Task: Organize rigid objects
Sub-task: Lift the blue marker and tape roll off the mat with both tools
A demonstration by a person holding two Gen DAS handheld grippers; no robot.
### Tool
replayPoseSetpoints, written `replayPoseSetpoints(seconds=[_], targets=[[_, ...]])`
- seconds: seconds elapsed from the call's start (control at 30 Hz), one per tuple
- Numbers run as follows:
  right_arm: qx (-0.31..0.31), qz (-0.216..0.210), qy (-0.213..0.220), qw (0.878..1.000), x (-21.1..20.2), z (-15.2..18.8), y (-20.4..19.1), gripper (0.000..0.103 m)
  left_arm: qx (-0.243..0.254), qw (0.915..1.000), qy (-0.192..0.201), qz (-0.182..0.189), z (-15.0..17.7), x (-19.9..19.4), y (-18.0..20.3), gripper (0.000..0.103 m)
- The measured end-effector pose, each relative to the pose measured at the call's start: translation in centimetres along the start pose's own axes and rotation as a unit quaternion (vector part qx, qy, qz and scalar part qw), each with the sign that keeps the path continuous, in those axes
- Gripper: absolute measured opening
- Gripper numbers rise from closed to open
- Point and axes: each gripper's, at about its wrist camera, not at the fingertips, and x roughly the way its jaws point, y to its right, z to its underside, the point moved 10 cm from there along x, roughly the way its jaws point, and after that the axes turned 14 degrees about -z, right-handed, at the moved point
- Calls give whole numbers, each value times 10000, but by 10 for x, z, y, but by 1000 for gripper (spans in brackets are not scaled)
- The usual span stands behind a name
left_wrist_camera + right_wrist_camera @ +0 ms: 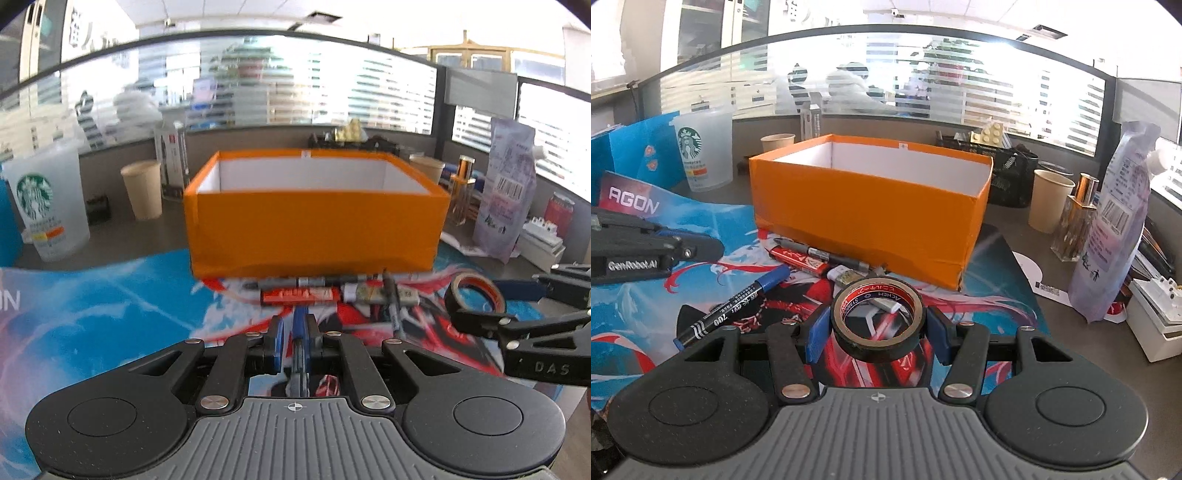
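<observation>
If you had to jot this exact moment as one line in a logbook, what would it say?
left gripper: shut on blue marker | right gripper: shut on black tape roll | orange box: open, interior mostly hidden | both items outside the box

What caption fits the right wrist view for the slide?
Right claw grips a black tape roll above the printed mat, facing the open orange box.

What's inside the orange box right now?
Only white inner walls show in the orange box. Its floor is hidden behind the near wall in both views, so any contents there cannot be seen.
</observation>
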Motion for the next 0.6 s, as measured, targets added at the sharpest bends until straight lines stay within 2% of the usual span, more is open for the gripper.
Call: replayPoseSetpoints(seconds=[0.13,0.17,0.37,0.6], targets=[[20,8,-40,10000,3,3,2,52,1,9993,-346,159,19,13,7,10],[32,16,-38,10000,3,4,3,52,-1,9991,-388,158,22,16,7,13],[77,27,-41,10000,4,4,6,52,-10,9983,-574,98,31,31,7,17],[133,23,-29,9999,3,4,9,52,34,9991,-424,42,28,37,9,11]])
